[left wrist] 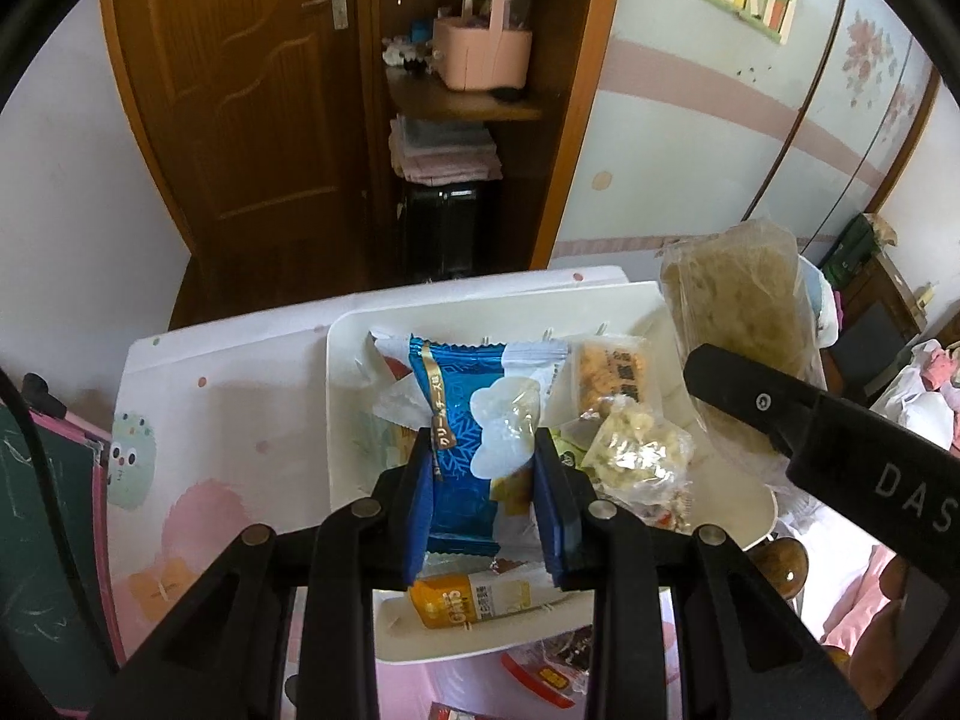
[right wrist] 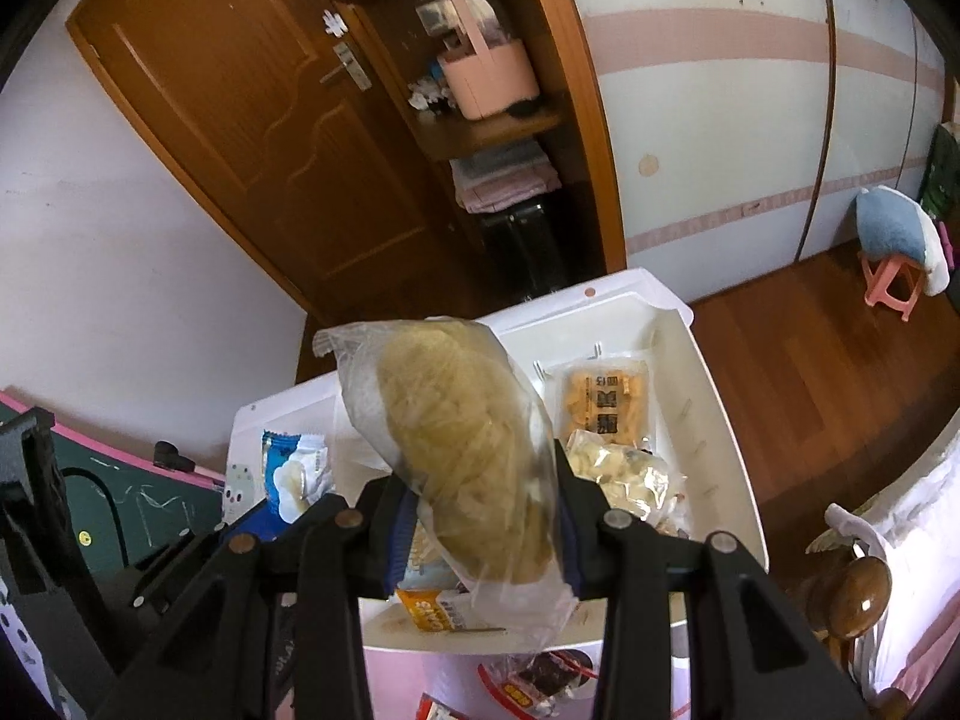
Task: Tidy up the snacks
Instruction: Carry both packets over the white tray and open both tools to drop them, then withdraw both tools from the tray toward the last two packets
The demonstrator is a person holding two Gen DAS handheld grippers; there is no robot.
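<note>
Above the white tray (left wrist: 348, 396), left gripper (left wrist: 483, 504) clamps a blue packet (left wrist: 462, 420), right gripper (right wrist: 483, 516) a clear bag (right wrist: 456, 438).

My left-wrist view: the blue packet (left wrist: 474, 438) hides the tray (left wrist: 600, 306) floor beneath; red-labelled packets (left wrist: 540, 675) cut off at bottom edge. Right-wrist view: the clear bag (right wrist: 462, 450) covers the orange packet (right wrist: 432, 606); its print is unreadable.
</note>
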